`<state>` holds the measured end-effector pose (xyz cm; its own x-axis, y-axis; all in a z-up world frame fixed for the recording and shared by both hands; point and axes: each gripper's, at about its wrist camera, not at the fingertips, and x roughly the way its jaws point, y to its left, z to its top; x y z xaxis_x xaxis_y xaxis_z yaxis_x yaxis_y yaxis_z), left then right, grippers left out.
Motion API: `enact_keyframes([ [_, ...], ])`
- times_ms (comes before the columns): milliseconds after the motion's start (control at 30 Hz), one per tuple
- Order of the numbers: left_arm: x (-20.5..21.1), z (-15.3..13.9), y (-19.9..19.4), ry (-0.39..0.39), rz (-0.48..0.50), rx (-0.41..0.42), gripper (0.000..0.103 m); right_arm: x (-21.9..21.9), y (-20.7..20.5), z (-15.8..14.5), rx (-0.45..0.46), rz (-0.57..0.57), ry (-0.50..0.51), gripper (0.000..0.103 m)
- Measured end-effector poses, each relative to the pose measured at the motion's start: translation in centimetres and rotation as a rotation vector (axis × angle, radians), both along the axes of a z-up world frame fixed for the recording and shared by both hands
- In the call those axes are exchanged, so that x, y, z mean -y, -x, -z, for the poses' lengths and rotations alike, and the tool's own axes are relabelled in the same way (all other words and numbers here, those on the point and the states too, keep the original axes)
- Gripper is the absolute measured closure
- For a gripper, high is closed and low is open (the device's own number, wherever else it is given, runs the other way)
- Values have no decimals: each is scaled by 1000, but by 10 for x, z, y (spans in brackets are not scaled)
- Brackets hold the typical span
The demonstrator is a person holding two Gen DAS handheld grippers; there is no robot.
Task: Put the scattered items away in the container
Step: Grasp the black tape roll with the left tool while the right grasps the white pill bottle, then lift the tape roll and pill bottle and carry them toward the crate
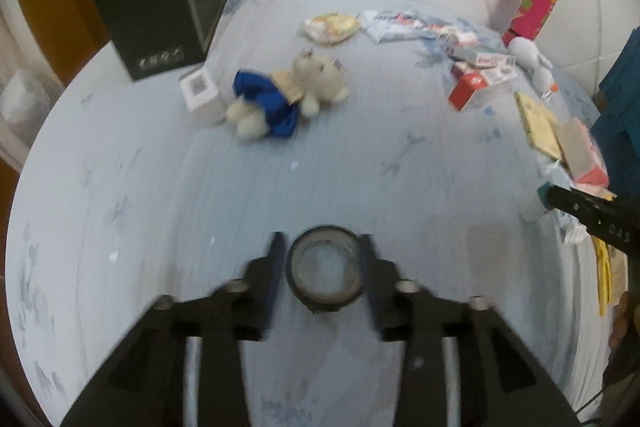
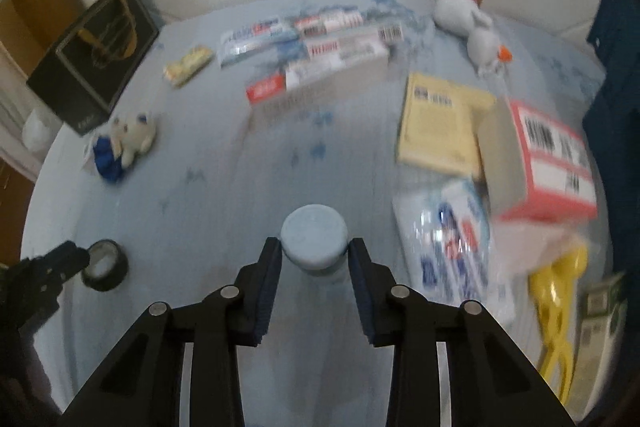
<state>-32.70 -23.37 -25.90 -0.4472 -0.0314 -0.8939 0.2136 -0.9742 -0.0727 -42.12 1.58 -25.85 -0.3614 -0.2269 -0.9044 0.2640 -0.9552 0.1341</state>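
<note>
Left gripper [image 1: 323, 269] grips the tape roll [image 1: 325, 267]; right gripper [image 2: 314, 259] grips the capped bottle [image 2: 314, 237]. Pick-up step; next, carry both to the black container [image 1: 160, 3] at the bed's far left corner

Both wrist views steeply downward, seemingly close, sharing the bedsheet [image 1: 360, 155]

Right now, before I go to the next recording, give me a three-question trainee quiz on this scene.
1. True or false: the left gripper holds a roll of black tape.
2. What sits between the right gripper fingers? A) pale blue bottle cap B) yellow tongs C) teddy bear
3. Fill in: the teddy bear wears a ___ outfit.

Key: 1 true; 2 A; 3 blue.
</note>
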Motion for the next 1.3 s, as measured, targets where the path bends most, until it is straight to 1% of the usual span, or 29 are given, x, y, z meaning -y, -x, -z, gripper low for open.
enact_keyframes([
  [33,1,2,-4,3,-5,2,37,-2,-4,4,9,-3,-3,68],
  [67,1,4,-7,10,-11,1,33,-3,-6,8,18,-3,-9,67],
  [100,0,6,-9,18,-18,4,33,-4,-10,12,25,-2,-12,66],
  [133,0,8,-9,20,-19,9,33,-6,-13,16,31,-4,-11,62],
  [200,-1,12,-10,20,-18,16,33,-11,-19,22,43,-5,-9,51],
  [267,-3,15,-8,25,-13,22,33,-15,-22,25,48,1,-8,30],
  [300,-4,16,-7,27,-9,25,33,-17,-24,26,48,4,-8,28],
  [400,-10,22,-3,29,6,40,33,-20,-22,22,28,14,-1,27],
  [467,-13,27,-1,35,13,51,33,-21,-20,17,5,21,7,24],
  [600,-15,42,2,47,13,76,33,-15,-11,19,-20,19,8,24],
  [633,-14,44,1,43,11,68,34,-13,-9,21,-21,18,7,24],
  [667,-14,44,0,42,9,54,43,-10,-6,25,-20,14,5,27],
  [700,-15,43,-1,45,13,48,48,-8,-4,29,-20,10,3,31],
  [733,-15,43,-1,48,16,42,48,-6,-2,32,-19,4,0,60],
  [767,-16,42,-2,50,19,37,48,-3,0,35,-17,-6,-3,69],
  [900,-18,33,-5,53,22,16,48,4,-1,32,-27,-32,-4,69],
  [1000,-22,16,-9,55,33,-24,48,6,-9,17,-52,-45,5,69],
  [1133,-29,-14,-21,62,46,-85,48,7,-24,-11,-101,-59,21,69],
  [1300,-42,-54,-43,69,51,-157,48,0,-56,-57,-177,-82,50,69],
])
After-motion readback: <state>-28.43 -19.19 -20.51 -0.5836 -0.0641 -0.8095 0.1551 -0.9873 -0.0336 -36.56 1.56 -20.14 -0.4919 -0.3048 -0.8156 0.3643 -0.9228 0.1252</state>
